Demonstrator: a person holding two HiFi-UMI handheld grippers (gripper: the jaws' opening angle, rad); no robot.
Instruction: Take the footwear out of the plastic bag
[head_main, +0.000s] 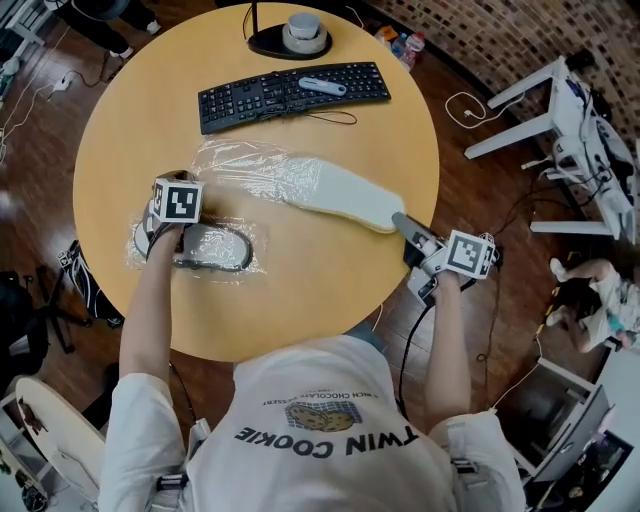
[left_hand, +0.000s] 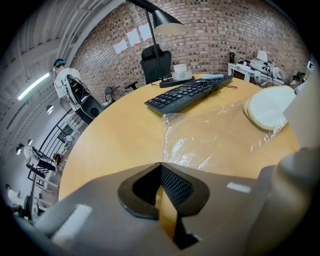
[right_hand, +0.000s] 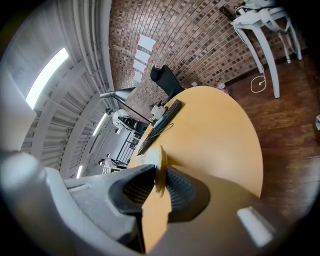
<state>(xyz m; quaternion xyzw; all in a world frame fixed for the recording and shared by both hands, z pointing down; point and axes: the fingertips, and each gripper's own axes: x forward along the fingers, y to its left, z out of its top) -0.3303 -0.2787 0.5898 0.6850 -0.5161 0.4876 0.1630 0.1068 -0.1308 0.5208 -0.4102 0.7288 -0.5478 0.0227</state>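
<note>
"Slipper (head_main: 345, 197), the white one: where is it?"

"On the person's side of the keyboard (head_main: 290, 95), lying slantwise on the round table (head_main: 320, 290). The end nearer the keyboard sits inside the clear plastic bag (head_main: 245, 165). The other end is bare and points away from the keyboard."

"Who has hold of it?"

"The right gripper (head_main: 400, 220). Its jaws are clamped on the thin rim of that bare end, and a white sliver stands between the pads."

"And the left gripper (head_main: 170, 235)?"

"Farther from the keyboard than the bag, pressed down on a second bagged slipper (head_main: 215, 248), grey with a dark rim. Its jaws are drawn nearly together, with only a slit of table colour between them. Whether any film is caught there, I cannot tell."
</note>
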